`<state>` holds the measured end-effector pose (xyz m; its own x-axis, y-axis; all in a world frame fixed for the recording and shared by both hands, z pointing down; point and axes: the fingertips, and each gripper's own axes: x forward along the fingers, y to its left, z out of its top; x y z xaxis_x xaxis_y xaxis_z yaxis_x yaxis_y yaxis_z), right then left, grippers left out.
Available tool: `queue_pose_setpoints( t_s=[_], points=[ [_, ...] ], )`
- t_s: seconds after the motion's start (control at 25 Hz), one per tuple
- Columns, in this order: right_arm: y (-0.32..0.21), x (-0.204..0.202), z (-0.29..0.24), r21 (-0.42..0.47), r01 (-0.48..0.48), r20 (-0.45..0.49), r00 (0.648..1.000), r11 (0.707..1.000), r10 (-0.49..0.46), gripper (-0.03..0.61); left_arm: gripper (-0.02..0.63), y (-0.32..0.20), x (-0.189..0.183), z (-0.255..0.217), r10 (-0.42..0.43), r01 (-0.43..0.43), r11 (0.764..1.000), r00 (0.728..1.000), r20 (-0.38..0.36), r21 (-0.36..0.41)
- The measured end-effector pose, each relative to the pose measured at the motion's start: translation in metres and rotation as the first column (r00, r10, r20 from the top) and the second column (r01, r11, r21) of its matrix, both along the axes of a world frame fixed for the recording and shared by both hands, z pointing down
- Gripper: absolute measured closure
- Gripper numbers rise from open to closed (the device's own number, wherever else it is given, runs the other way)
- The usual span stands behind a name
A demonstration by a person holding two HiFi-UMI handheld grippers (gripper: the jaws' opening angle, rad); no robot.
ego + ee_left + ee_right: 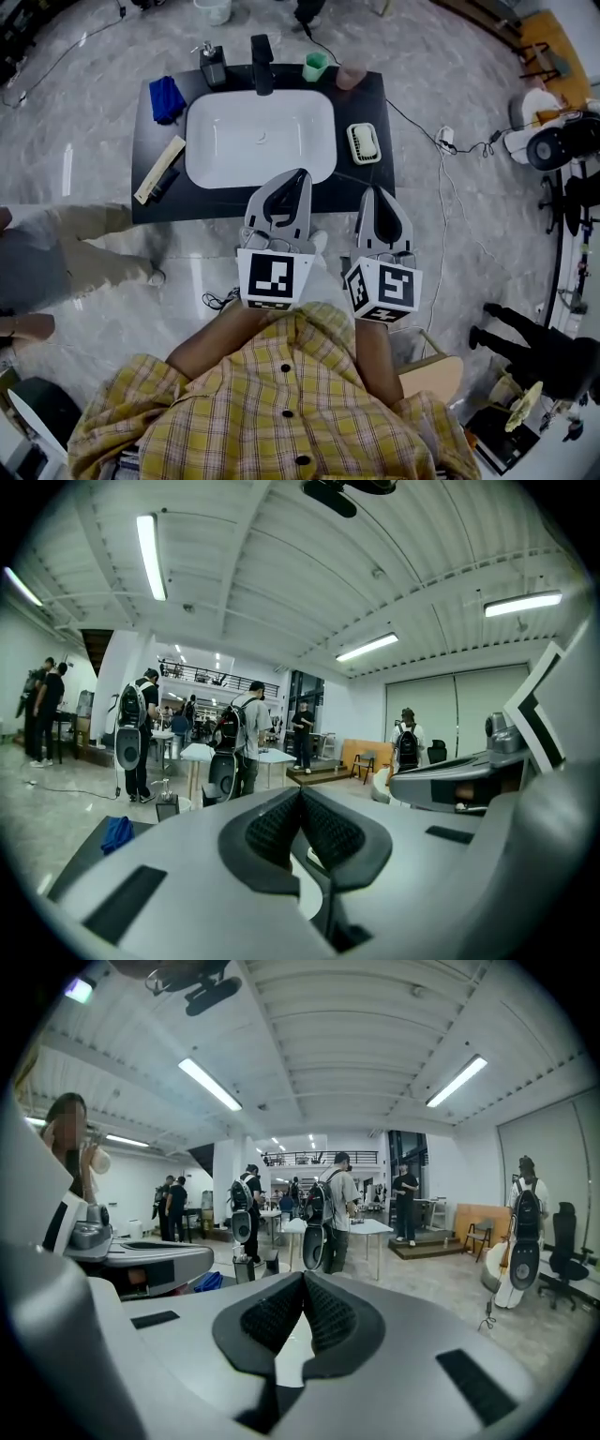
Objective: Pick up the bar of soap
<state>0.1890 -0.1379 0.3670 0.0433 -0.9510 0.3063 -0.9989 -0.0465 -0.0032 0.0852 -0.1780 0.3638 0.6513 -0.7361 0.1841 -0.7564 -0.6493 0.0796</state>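
Left gripper: the person is holding it out level ahead of the chest, pointing toward the white basin; its fingers are pressing together with nothing between them. Right gripper: it is hovering just beside the left one, parallel to it, fingers likewise meeting on nothing. The bar of soap is lying in its dish on the desk, right of the basin, beyond the right gripper's tips.

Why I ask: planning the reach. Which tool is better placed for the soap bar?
Right. The right tool is nearly in line with the pale bar of soap in its dish right of the white basin; the left tool points at the basin. Both are shut, so open first.
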Motion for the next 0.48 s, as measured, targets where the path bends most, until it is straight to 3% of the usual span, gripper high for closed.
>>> queue_pose_setpoints(
  t_s=[0.48],
  points=[
    [-0.068,0.064,0.029,-0.103,0.071,-0.011,0.997,0.992,-0.072,0.558,0.601,-0.053,0.040,-0.009,-0.099,0.097,0.994,0.994,0.041,0.046]
  ],
)
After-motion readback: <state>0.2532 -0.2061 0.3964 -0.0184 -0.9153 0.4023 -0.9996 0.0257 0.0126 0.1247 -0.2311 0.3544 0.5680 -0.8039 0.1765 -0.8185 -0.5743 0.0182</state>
